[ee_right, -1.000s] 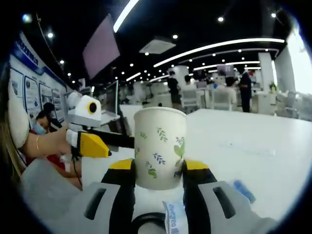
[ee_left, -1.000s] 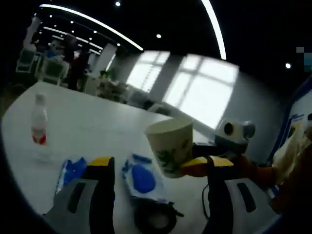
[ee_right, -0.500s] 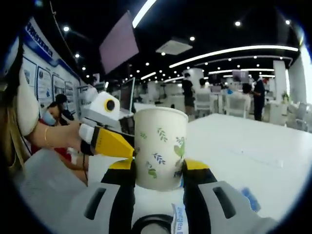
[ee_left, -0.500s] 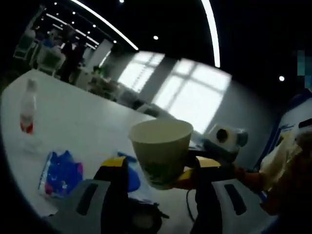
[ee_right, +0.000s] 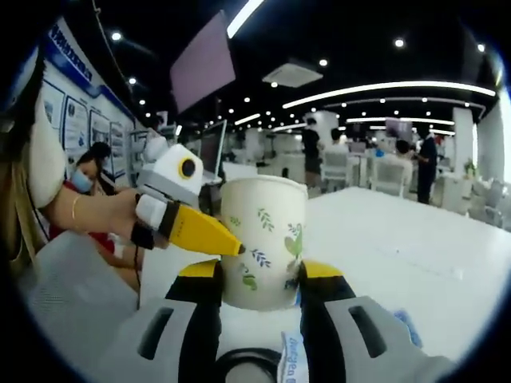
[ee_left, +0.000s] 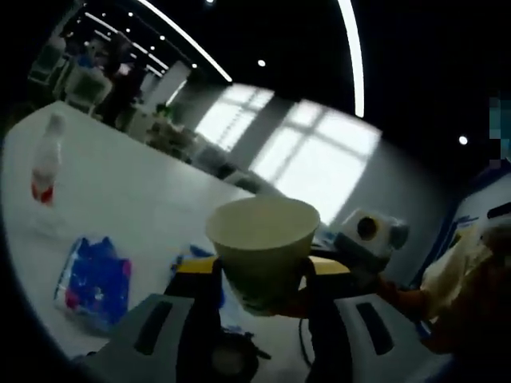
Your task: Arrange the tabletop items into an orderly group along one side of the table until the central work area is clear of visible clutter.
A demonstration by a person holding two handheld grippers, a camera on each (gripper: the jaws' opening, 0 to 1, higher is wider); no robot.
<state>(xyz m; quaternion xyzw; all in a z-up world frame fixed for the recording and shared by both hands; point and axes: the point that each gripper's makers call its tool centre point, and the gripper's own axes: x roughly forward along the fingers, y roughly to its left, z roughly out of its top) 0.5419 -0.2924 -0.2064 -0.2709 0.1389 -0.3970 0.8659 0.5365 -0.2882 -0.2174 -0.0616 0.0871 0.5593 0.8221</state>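
Between the right gripper's (ee_right: 259,275) yellow-tipped jaws stands a paper cup (ee_right: 262,242), upright, cream with a leaf print, pinched at its lower half and held up above the white desk (ee_right: 383,239). Seen from the right gripper view, the left gripper (ee_right: 200,233) comes in from the left, held in a person's hand (ee_right: 96,215), and its yellow tip reaches the cup's wall just under the rim; whether it touches cannot be told. From the left gripper view the same cup (ee_left: 263,251) sits between that gripper's (ee_left: 259,275) own jaws, which stand about a cup's width apart on either side of it; blur hides whether they press on it, so I cannot tell if they grip. Beyond the cup in that view the right gripper (ee_left: 343,267) shows, with a hand (ee_left: 407,299) behind it. On the desk (ee_left: 144,199) below lie a blue packet (ee_left: 94,271) to the left, another blue packet (ee_left: 192,259) partly hidden behind the left jaw, and well apart at the far left a small clear bottle (ee_left: 45,163) with a red label, upright. A dark round thing (ee_left: 227,359) lies low between the jaws, too blurred to name. Part of a printed wrapper (ee_right: 291,355) shows on the desk under the right gripper.
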